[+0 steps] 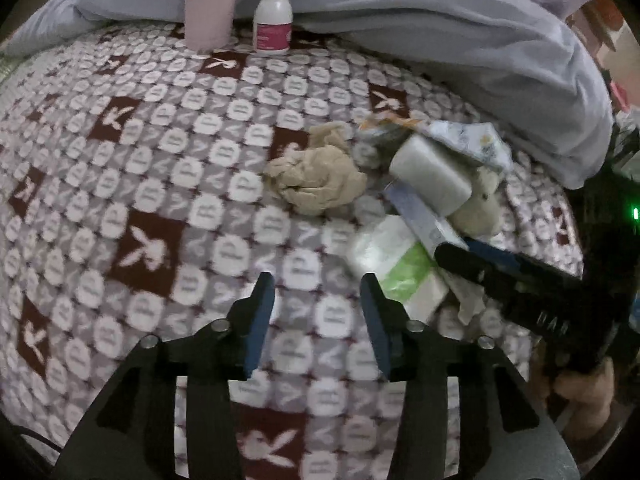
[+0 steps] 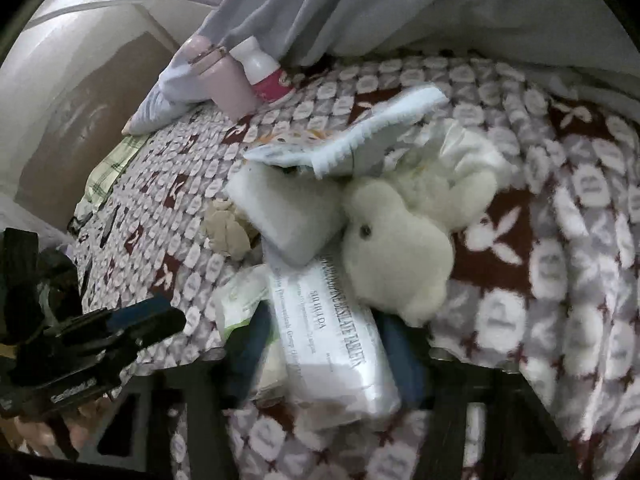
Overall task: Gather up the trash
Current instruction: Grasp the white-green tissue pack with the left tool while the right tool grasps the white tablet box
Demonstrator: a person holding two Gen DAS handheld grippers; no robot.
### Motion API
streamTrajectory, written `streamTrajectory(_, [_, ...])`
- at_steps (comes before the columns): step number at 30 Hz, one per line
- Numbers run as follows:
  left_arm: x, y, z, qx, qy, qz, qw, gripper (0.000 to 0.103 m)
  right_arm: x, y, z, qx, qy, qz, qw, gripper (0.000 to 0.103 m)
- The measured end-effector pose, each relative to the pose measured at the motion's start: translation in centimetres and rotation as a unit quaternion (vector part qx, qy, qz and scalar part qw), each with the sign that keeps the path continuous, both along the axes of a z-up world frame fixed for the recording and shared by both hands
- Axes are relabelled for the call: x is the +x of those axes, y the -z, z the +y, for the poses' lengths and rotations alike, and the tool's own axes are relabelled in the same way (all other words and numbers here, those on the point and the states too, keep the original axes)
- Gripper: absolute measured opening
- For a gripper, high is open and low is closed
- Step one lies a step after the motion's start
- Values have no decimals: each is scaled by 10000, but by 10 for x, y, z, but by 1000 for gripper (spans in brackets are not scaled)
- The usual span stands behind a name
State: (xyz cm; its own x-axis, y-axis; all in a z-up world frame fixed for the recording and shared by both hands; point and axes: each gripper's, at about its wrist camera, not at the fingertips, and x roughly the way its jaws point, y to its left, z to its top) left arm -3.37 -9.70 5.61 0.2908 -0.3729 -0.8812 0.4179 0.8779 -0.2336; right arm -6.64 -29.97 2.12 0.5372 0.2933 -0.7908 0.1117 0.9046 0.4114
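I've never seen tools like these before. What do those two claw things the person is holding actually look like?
Each hand-held gripper is a black frame with angular cut-outs, silver pivot pins and two narrow fingers faced with blue pads. The left hand-held gripper shows this best. The right hand-held gripper has pale lettering on its black body, too blurred to read, and a small green light glows behind it. A bare hand grips it.

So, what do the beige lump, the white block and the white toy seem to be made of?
Beige lump: probably crumpled paper or thin cloth, matte, with many soft creases. White block: perhaps foam or a wrapped pack, smooth and dull, with rounded edges; hard to tell. White toy: plush, with a fuzzy pile and a dark bead eye.
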Motion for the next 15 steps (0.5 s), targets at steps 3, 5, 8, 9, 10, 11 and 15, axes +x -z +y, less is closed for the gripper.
streamTrajectory(3, [-1, 4, -11, -232, -12, 204, 9995, 51, -19, -15, 1, -416, -63, -173, 9990, 50])
streamTrajectory(5, [-4, 7, -22, -254, 44, 235, 9994, 52, -40, -28, -6, -598, 34, -317, 9977, 50])
streamTrajectory(8, [-7, 14, -41, -105, -1, 148, 9998, 56, -68, -39, -8, -1382, 200, -228, 9899, 49])
streamTrajectory(9, [-6, 17, -47, -60, -40, 146, 9999, 56, -76, -39, -8, -1804, 287, -155, 9831, 49])
streamTrajectory(10, [-5, 21, -52, -6, -109, 161, 9998, 56, -82, -37, -10, -2008, 295, -64, 9792, 48])
streamTrajectory(11, [-4, 25, -57, 26, -174, 178, 9997, 56, -85, -33, -14, -2019, 291, 29, 9790, 48])
streamTrajectory(15, [3, 36, -74, 162, -446, 142, 9988, 62, -92, -23, -25, -1773, 293, 174, 9836, 48])
